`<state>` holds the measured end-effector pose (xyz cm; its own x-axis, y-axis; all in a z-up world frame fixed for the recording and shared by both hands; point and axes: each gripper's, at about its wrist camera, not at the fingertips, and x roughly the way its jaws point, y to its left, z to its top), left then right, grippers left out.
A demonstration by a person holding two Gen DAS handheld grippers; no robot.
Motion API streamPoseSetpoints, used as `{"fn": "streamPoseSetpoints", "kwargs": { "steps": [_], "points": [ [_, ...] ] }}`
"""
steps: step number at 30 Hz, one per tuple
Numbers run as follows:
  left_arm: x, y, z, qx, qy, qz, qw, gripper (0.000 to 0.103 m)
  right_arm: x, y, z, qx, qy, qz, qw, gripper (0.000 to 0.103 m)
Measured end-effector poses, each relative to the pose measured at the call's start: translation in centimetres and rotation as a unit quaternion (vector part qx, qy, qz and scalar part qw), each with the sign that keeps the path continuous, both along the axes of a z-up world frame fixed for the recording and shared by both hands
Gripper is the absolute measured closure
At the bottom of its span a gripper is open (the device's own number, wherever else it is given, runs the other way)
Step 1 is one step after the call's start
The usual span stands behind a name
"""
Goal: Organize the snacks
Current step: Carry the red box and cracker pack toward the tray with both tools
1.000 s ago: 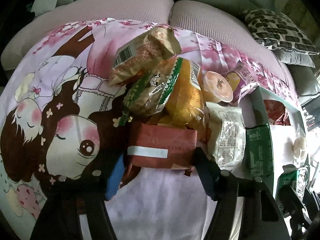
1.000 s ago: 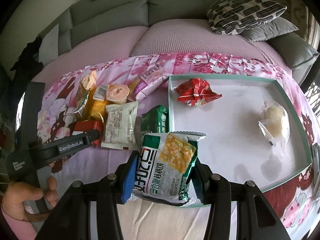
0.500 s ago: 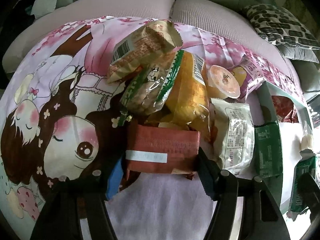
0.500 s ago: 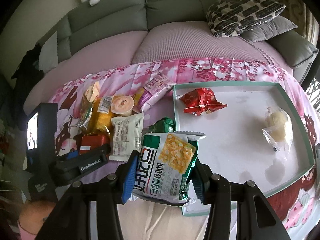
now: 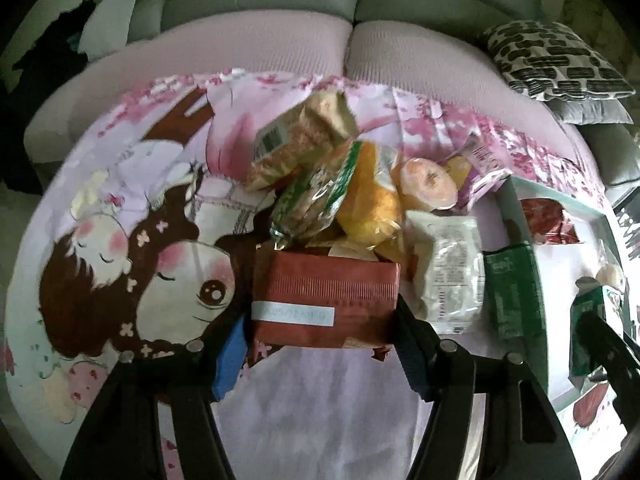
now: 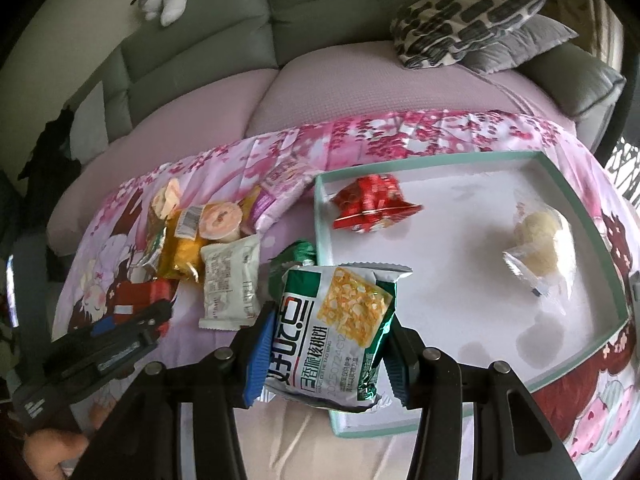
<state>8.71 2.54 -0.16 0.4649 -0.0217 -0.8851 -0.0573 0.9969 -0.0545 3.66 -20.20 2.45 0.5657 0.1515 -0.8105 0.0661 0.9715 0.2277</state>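
My left gripper (image 5: 320,344) is shut on a red snack packet (image 5: 324,300), held just in front of a pile of snacks (image 5: 352,200) on the pink cartoon cloth. My right gripper (image 6: 326,354) is shut on a green and white walnut-cake packet (image 6: 332,328), held over the near left corner of the white tray with a teal rim (image 6: 580,172). The tray holds a red packet (image 6: 372,204) and a clear-wrapped pale pastry (image 6: 538,244). The left gripper with its red packet (image 6: 140,296) also shows in the right wrist view.
A white packet (image 6: 230,284), a dark green packet (image 6: 294,258), a jelly cup (image 6: 222,220), a yellow packet (image 6: 182,248) and a purple packet (image 6: 280,184) lie left of the tray. A sofa with a patterned cushion (image 6: 460,16) stands behind.
Both grippers have pulled back and risen a little with their packets still held. The pile and the tray sit farther away in both views.
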Motion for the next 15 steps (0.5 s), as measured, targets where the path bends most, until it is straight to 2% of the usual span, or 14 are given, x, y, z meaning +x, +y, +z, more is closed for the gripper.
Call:
{"fn": "streamPoseSetpoints", "kwargs": {
  "steps": [5,8,12,15],
  "points": [
    [-1.0,-2.0,2.3,0.001,-0.037,-0.026,0.9990,0.035,-0.9,-2.9,0.4,0.009,-0.010,-0.034,0.999,0.051],
    [-1.8,-4.2,3.8,0.006,-0.062,-0.060,0.9963,0.035,-1.4,-4.8,0.7,0.013,-0.014,-0.055,0.998,0.051],
    [-3.0,-8.1,5.8,0.002,-0.105,-0.120,0.9871,0.035,-2.2,-8.2,1.1,0.019,-0.019,-0.096,0.995,0.051],
    [-3.7,-11.1,6.2,0.003,-0.116,-0.162,0.9800,0.035,-3.1,-11.0,1.4,0.019,-0.023,-0.132,0.991,0.051]
  ]
}}
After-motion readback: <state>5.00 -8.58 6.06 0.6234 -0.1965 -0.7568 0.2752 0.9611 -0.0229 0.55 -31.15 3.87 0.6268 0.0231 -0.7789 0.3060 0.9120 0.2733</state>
